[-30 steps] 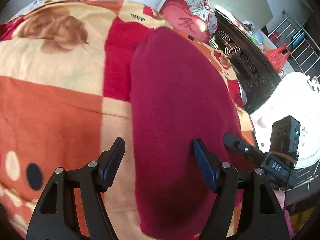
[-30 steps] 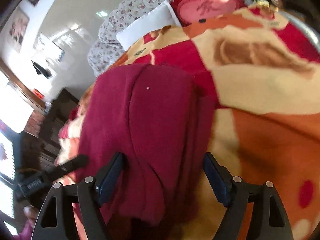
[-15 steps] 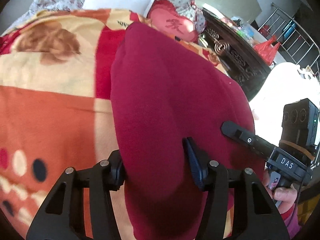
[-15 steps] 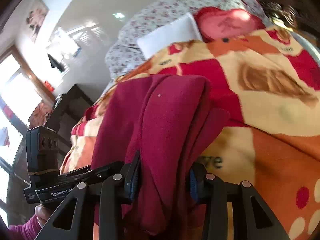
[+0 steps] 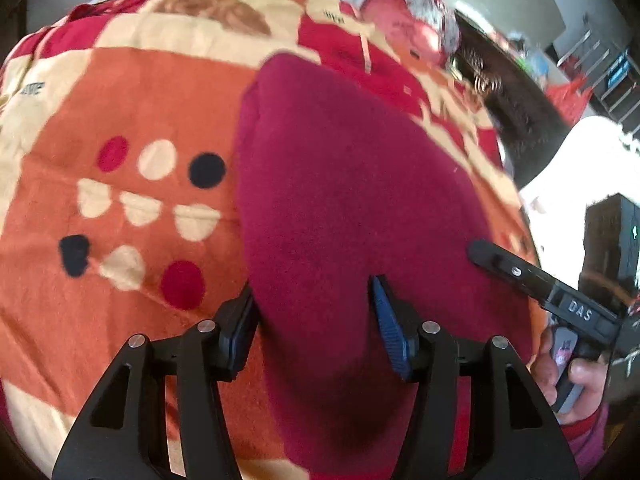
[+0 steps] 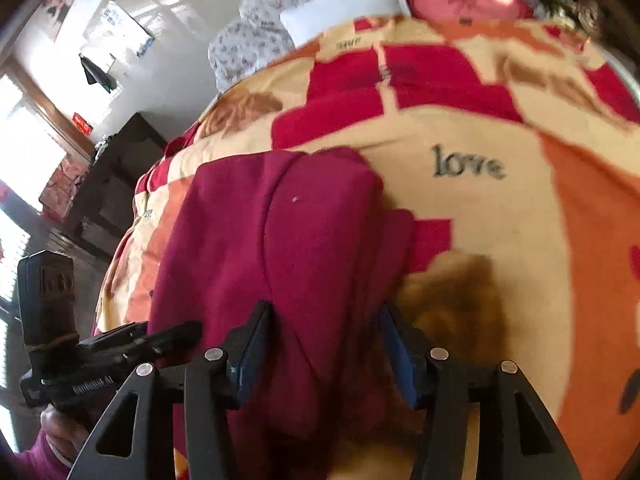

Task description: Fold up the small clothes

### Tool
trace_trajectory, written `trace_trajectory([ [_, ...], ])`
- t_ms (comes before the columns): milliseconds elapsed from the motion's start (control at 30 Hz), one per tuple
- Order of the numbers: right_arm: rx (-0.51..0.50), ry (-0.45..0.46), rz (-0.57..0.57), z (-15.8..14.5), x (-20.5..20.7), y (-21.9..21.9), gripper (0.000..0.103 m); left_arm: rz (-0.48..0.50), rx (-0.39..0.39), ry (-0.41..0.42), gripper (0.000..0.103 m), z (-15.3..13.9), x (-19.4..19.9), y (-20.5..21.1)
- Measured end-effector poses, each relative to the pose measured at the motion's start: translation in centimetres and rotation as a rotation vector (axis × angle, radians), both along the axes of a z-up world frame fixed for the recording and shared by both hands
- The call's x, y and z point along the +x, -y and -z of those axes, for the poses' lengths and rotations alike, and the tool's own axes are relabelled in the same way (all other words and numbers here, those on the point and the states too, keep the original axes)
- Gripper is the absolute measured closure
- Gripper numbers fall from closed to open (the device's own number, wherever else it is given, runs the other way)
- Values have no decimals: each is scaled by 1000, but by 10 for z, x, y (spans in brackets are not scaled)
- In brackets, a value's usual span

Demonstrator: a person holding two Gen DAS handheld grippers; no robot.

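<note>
1. My left gripper [image 5: 312, 320] is clamped on the near edge of the garment [image 5: 352, 184], a dark red fleece piece; cloth fills the whole gap between the blue pads [image 5: 390, 328]
2. My right gripper [image 6: 324, 344] grips the same garment [image 6: 280, 240] at its near end, a thick bunch of folds pinched between its pads [image 6: 394, 344]
3. Both sets of jaws closed in on the cloth, then eased slightly wider; the cloth is between them in each view
4. The garment stretches away from me over the blanket [image 5: 120, 100], its far end rounded; from the right it shows a long fold line down the middle
5. The blanket [image 6: 500, 220] is patterned in orange, cream and red, with the word "love" printed beside the garment
6. Each gripper shows in the other's view: the right one [image 5: 520, 272] just beside the cloth's edge, held by a hand [image 5: 576, 384]; the left one [image 6: 132, 340] low at the left
7. A pillow [image 6: 344, 4] lies at the far end of the bed
</note>
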State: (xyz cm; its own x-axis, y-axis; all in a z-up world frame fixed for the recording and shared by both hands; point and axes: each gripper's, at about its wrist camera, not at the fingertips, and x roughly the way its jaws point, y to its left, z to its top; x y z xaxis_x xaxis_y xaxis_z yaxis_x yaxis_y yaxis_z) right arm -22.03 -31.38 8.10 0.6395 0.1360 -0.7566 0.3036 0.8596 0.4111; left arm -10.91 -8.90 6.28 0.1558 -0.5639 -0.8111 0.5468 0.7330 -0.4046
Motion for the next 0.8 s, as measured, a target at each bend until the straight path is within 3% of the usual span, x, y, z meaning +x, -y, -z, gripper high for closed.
trace_trajectory([
  [67,-60,59,9,-25,-13,-3,50,-31,11,62,48,-16,1,-7],
  [167,-139,119,-64,-53,-18,-21,51,-54,31,158,48,-36,0,-9],
  [267,-175,147,-138,-66,-17,-47,58,-58,47,188,48,-40,4,-2],
  [400,-219,92,-208,-46,-17,-75,63,-47,94,217,48,-29,4,19],
  [500,-236,-1,-179,-12,-18,-76,63,-27,165,212,48,-6,4,35],
  [567,-216,-44,-169,11,-18,-72,63,-34,156,215,47,1,1,36],
  [800,-223,48,-153,-17,-28,-73,63,-63,144,280,47,-17,-10,27],
])
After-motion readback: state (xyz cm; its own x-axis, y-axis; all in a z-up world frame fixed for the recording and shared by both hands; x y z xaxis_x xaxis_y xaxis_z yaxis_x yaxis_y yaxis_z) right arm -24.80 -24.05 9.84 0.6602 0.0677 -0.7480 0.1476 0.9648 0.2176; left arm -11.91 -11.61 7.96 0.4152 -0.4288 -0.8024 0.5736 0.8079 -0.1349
